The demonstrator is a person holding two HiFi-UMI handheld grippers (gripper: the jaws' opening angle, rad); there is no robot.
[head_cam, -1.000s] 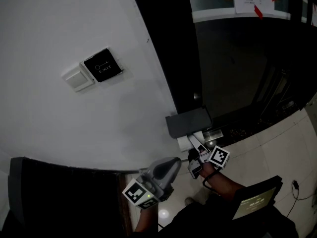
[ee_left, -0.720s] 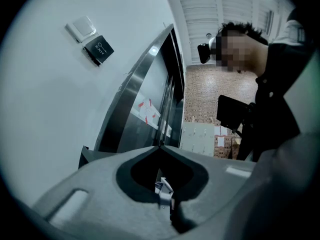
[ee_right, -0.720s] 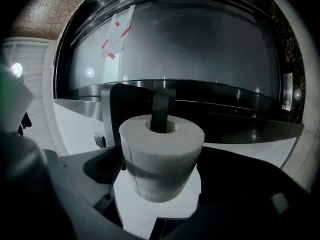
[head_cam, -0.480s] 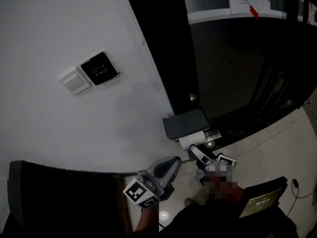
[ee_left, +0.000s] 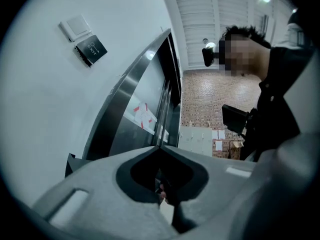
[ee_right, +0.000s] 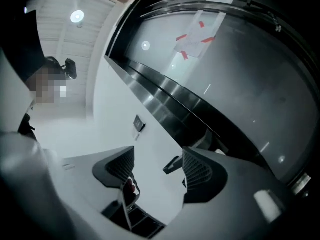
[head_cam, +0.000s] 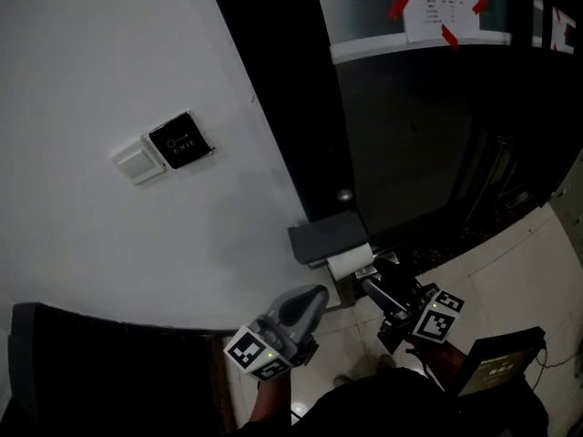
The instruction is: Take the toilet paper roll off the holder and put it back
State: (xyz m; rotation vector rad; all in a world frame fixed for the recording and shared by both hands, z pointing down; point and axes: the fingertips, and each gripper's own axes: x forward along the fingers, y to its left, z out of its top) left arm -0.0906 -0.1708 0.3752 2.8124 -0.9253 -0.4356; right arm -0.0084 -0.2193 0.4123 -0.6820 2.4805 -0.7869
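Roll (head_cam: 349, 262) on holder (head_cam: 326, 238), long axis horizontal, along wall (head_cam: 109, 80).

Brightness: dim throughout; the plain white wall (head_cam: 109, 62) is the only evenly lit surface, and the pale tiled floor (head_cam: 519, 262) looks murky.
Source: a round ceiling lamp (ee_right: 76, 17), far left.
Glare: lamp spots on the dark glass door (ee_right: 240, 74).
Distortion: both gripper views are fisheye, with black vignetted corners.

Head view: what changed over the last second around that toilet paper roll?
The right tool drew back from the toilet paper roll, toward the person, and its jaws are closing with nothing between them. The roll stays on its holder; the left tool stays shut.
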